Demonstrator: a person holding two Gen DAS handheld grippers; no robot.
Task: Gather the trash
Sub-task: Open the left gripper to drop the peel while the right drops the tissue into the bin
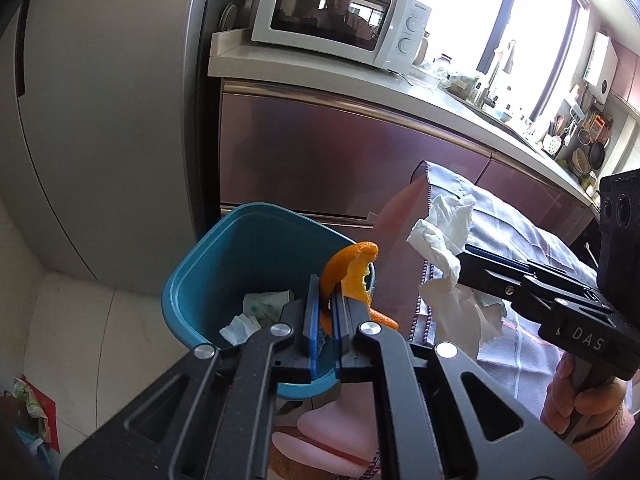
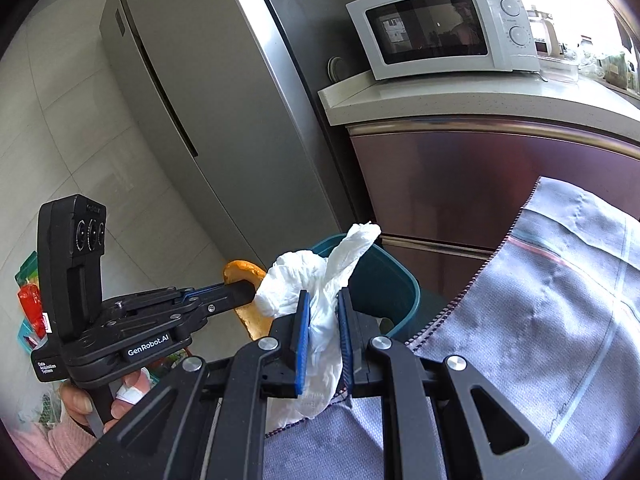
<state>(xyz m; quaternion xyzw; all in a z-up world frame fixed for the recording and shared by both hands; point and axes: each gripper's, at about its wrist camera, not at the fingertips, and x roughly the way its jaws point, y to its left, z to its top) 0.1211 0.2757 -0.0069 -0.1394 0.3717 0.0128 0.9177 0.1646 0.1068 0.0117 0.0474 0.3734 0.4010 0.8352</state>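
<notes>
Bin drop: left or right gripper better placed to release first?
Left, probably. The left gripper, shut on the orange peel, sits over the open blue bin. The right gripper, shut on the crumpled tissue, looks to be off to the bin's side, by the grey cloth.

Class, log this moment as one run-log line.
left gripper: holds orange peel | right gripper: holds tissue | bin: below

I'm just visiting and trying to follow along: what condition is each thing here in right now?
Left tool: shut on a curled orange peel, above the bin.
Right tool: shut on a crumpled white tissue.
Teal plastic waste bin: upright, open-topped, already holding a paper cup and a tissue scrap.
White microwave: door closed.
Grey fridge: doors closed.
</notes>
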